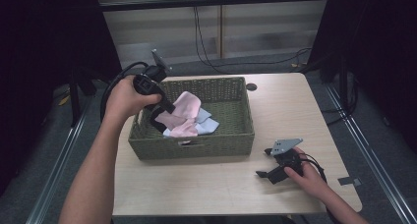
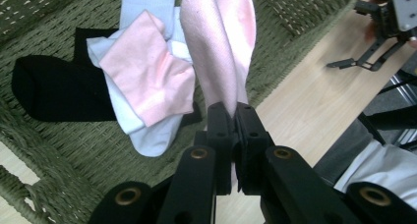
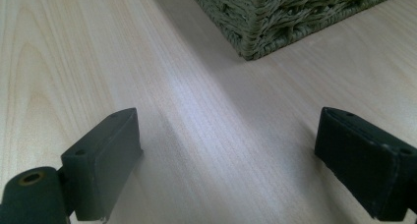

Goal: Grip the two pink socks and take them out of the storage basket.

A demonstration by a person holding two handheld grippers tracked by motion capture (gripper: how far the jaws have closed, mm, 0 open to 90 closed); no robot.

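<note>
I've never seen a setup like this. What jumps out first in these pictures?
First, the green woven basket on the left half of the wooden table, with pink, pale blue and black socks lying inside. Over it, the left gripper has its jaws clamped on a pink sock, lifting it above the others. The right gripper rests open on the table's near right side.

Pink sock (image 2: 219, 42) pinched upright, over green basket (image 2: 59, 150)
</note>
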